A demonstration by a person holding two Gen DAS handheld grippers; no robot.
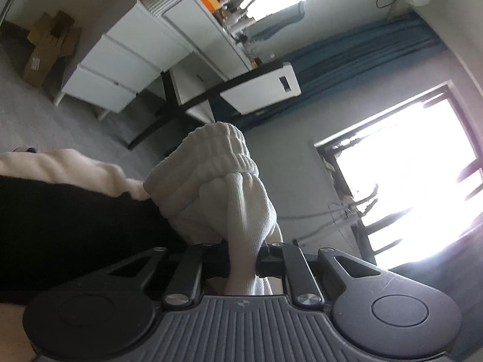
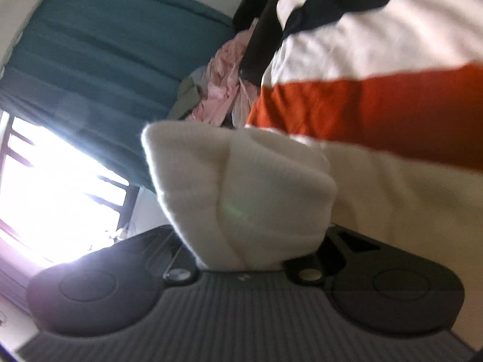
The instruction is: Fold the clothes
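A striped knit sweater with cream, black (image 1: pixel 75 226) and orange (image 2: pixel 362 105) bands is held up off the surface by both grippers. Its white ribbed hem (image 1: pixel 217 181) bunches up in front of my left gripper (image 1: pixel 243 259), whose jaws are shut on a fold of that ribbing. In the right wrist view another thick wad of the white ribbed hem (image 2: pixel 241 181) fills the middle. My right gripper (image 2: pixel 241 256) is shut on it, with the fingertips hidden under the cloth. The rest of the sweater hangs away to the right.
A white drawer cabinet (image 1: pixel 120 66) and flattened cardboard (image 1: pixel 48 48) stand by the far wall, near a black-legged table (image 1: pixel 181 102). A blue curtain (image 2: pixel 105 45) and a bright window (image 1: pixel 407 166) lie ahead. A pile of pink clothes (image 2: pixel 220 90) lies behind the sweater.
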